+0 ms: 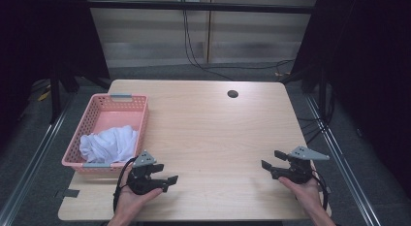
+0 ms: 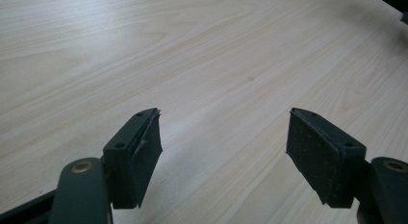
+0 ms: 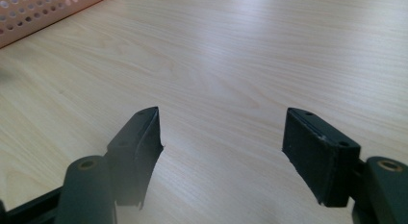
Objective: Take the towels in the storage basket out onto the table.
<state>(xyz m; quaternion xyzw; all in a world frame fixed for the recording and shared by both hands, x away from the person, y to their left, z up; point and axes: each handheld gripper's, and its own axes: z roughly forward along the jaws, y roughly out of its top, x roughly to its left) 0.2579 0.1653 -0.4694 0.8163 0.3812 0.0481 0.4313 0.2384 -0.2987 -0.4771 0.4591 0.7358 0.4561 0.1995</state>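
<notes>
Left tool low over table, jaws wide, empty, right tool likewise, white cloth in pink basket

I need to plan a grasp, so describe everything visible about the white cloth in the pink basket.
The white cloth is a crumpled, soft-looking fabric bundle with many folds, lying loose in the near end of the pink basket, a perforated plastic tray at the table's left edge. It fills that end wall to wall and rises to about the rim, leaving the far half bare. Neither gripper touches it; the left gripper rests open on the table just beside the basket's near corner.
</notes>
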